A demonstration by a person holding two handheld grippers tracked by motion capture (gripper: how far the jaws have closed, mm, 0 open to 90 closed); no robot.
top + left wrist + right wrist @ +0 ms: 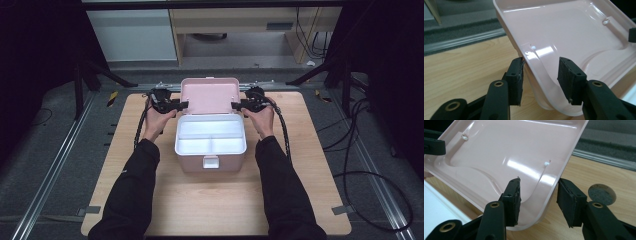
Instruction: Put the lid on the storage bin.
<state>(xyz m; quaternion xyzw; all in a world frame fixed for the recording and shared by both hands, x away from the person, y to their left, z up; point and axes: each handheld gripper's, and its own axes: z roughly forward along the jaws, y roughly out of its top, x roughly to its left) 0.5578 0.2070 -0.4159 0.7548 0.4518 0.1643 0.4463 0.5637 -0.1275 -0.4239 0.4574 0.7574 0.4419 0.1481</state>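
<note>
A pale pink box [210, 159] stands open in the middle of the wooden table, with a white divided tray [210, 136] in its top. Its lid [209, 95] leans back, upright. My left gripper [182, 105] is at the lid's left edge and my right gripper [235, 105] at its right edge. In the left gripper view the gripper [541, 61] is open and straddles the lid's rim [534, 67], one jaw outside and one inside. In the right gripper view the gripper [539, 182] is open astride the rim [549, 187] the same way, with a gap at the outer pad.
The table [215, 200] has bare wood in front of the box and at both sides. A round grommet hole [602, 194] lies near the right gripper. Metal rails [55, 165] and loose cables [365, 175] run on the floor around the table.
</note>
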